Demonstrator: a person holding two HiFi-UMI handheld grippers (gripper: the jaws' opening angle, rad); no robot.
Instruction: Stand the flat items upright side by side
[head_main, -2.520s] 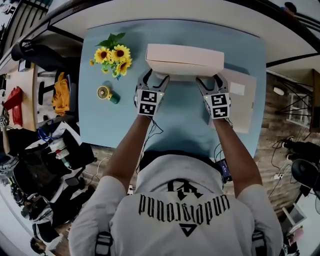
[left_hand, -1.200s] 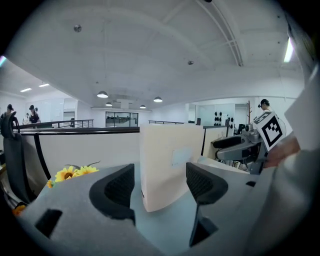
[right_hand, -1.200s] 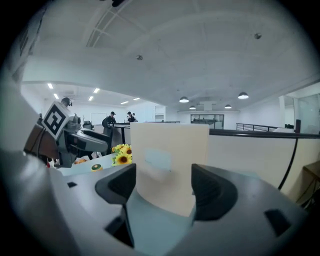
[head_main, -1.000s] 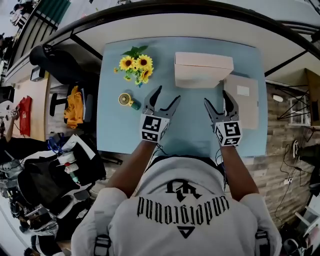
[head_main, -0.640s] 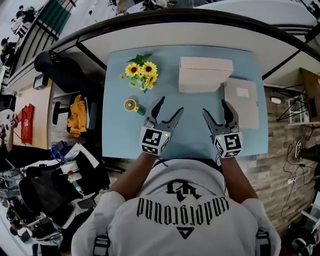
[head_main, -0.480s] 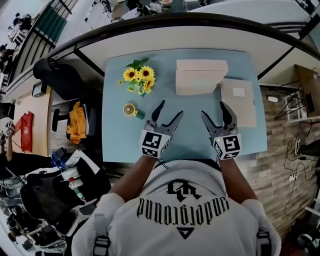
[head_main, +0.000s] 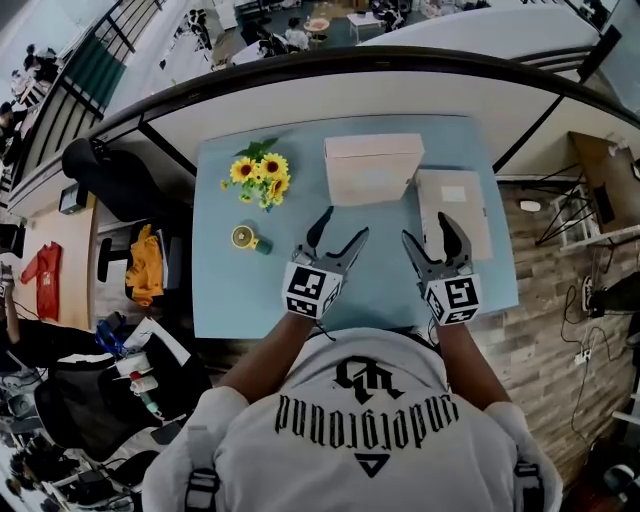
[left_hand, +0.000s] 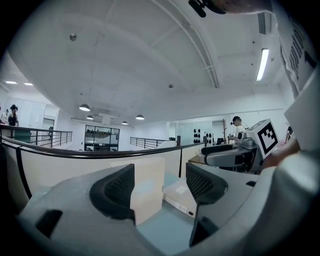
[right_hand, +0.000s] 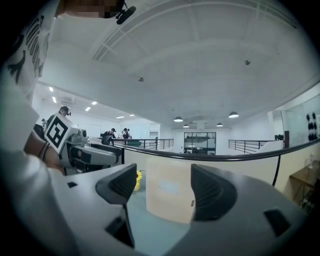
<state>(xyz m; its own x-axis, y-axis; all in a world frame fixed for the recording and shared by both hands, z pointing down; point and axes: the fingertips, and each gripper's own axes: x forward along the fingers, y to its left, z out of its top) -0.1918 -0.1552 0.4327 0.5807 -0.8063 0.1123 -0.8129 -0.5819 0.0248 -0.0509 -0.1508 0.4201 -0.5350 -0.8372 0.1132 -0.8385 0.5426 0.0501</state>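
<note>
So one box (head_main: 370, 168) is standing upright on the blue table (head_main: 380, 290), around 12 o'clock from the table's middle, its broad face towards the person. The flat box (head_main: 453, 200) is lying down at about 2 o'clock, right next to the upright one. From the head view I can't tell if the two actually touch. In the left gripper view the flat box sits low, just to the right of the standing one.

Both grippers are on the near half of the table, well apart from each other and clear of the standing box. The left gripper (head_main: 343, 224) is at roughly 7 o'clock with its jaws spread wide and nothing between them; its own view just shows the upright box further off through the gap. The right gripper (head_main: 428, 230) is at about 5 o'clock, jaws also spread apart and empty. Its far jaw tip overlaps the near edge of the flat box in the head view, though I can't say whether it's touching. Its view looks at the upright box too.

Other stuff: sunflowers (head_main: 258, 178) at 10 o'clock on the table, and a small yellow thing (head_main: 245, 238) at 9 o'clock, too small to tell what it is.
</note>
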